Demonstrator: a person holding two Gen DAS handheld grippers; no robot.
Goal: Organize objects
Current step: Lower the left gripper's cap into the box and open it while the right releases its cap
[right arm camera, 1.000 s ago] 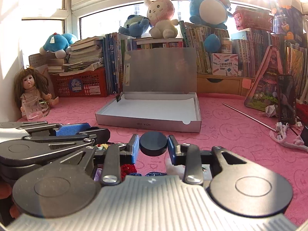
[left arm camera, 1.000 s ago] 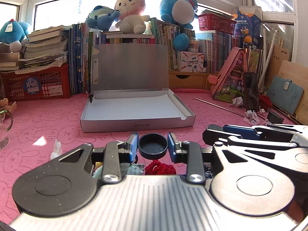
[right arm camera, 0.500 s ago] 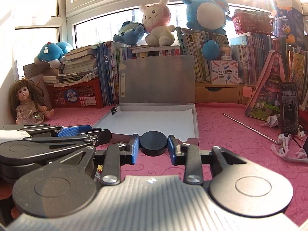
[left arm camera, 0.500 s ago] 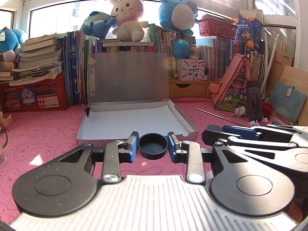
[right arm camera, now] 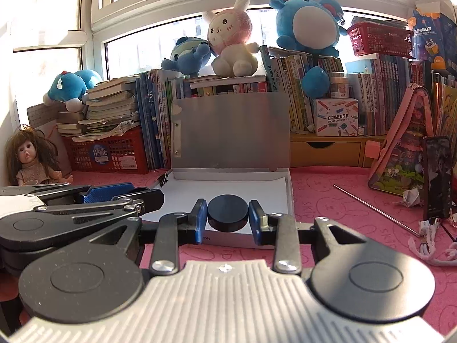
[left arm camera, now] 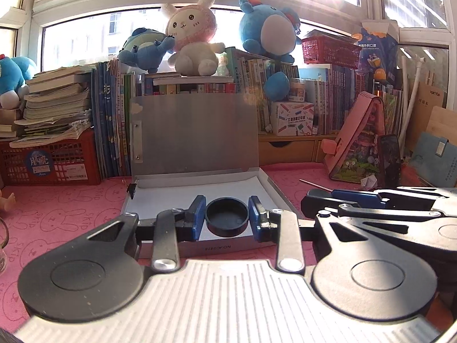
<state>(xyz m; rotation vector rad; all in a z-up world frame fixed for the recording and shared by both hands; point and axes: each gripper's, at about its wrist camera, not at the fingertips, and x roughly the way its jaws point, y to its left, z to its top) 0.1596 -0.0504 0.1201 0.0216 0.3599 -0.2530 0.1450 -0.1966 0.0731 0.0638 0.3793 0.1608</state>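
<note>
My left gripper (left arm camera: 227, 219) is shut on a black round cap (left arm camera: 226, 217), hollow side up, held over the front edge of the open silver box (left arm camera: 160, 200). My right gripper (right arm camera: 227, 217) is shut on a black round disc (right arm camera: 227, 213), flat side up, held over the front of the same box (right arm camera: 265, 197). The box's lid (left arm camera: 197, 131) stands upright behind its white floor. The two grippers are side by side; the right one shows in the left wrist view (left arm camera: 371, 200) and the left one in the right wrist view (right arm camera: 85, 200).
A pink mat (right arm camera: 328, 197) covers the table. Books, red crates (left arm camera: 51, 163) and plush toys line the back. A doll (right arm camera: 31, 160) sits at far left. A pink stand (right arm camera: 405, 148), a phone (right arm camera: 437, 177), a metal rod (right arm camera: 374, 208) and paper scraps lie at right.
Both grippers have risen and moved forward with their black pieces, from above the mat in front of the box to over its front edge. The small items below have dropped out of view.
</note>
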